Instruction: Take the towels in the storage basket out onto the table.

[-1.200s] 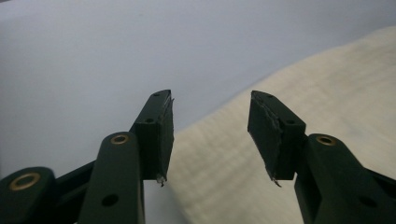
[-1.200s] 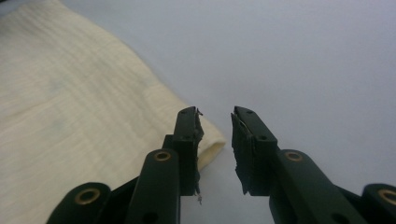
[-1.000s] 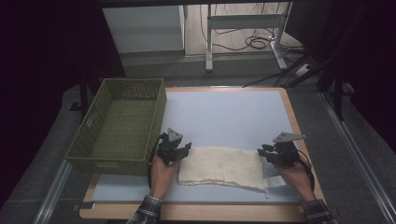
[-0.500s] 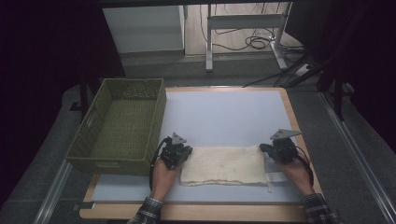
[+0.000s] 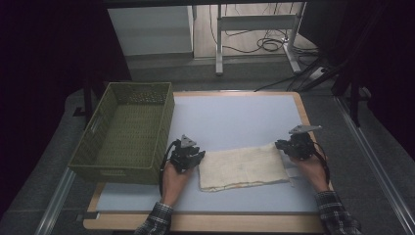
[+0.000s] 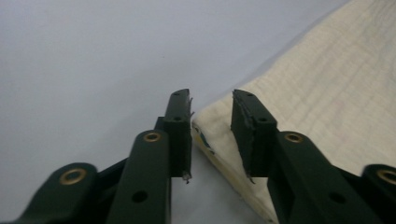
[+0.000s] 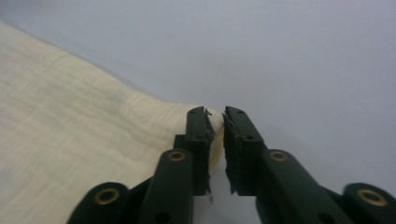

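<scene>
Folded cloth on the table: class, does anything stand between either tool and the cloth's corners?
Nothing visible does. The left tool has the near-left corner of the folded cloth between its parted jaws, with bare table around. The right tool has the far-right corner between its jaws; they have just been opening.

Cream cloth of crinkled weave lies on the smooth matt table.

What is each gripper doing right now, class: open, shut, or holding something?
Left gripper: open, jaws just reopening, cloth corner in the gap.
Right gripper: open a little, jaws just reopening, cloth corner between them.
</scene>
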A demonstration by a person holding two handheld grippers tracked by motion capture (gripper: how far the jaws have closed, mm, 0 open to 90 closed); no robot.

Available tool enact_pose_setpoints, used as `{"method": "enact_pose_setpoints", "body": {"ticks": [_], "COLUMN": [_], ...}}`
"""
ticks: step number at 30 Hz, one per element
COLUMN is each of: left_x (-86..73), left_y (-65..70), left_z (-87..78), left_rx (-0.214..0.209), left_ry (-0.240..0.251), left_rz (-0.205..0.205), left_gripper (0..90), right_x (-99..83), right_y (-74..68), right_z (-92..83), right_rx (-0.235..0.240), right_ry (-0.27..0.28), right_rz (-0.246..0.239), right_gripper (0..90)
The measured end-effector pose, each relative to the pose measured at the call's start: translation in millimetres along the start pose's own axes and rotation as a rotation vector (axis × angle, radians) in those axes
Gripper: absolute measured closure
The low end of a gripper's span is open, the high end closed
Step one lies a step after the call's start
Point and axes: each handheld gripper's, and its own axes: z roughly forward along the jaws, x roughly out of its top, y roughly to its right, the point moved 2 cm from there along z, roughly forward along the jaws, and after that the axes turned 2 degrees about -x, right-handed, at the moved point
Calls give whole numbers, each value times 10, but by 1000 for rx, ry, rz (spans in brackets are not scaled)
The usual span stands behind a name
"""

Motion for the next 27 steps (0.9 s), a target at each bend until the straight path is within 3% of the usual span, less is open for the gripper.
{"method": "enact_pose_setpoints", "body": {"ticks": [3,9,11,15,21,27], "left_x": [-12,-38,-51,-48,-52,-56], "left_y": [-1,-66,-79,-134,-127,-128], "left_z": [-6,93,118,133,138,139], "left_rx": [11,74,73,68,70,70], "left_ry": [-7,-40,-36,-44,-44,-42], "left_rz": [11,48,51,-6,-1,-2], "left_gripper": [617,525,487,382,369,368], "right_x": [-30,-138,-167,-229,-263,-245], "right_y": [-18,-150,-199,-320,-495,-794], "right_z": [-64,-231,-263,-318,-359,-314], "right_rx": [8,43,55,86,129,191], "right_ry": [7,16,12,4,10,13], "right_rz": [11,6,3,-4,-22,-58], "right_gripper": [740,661,640,606,573,568]}}
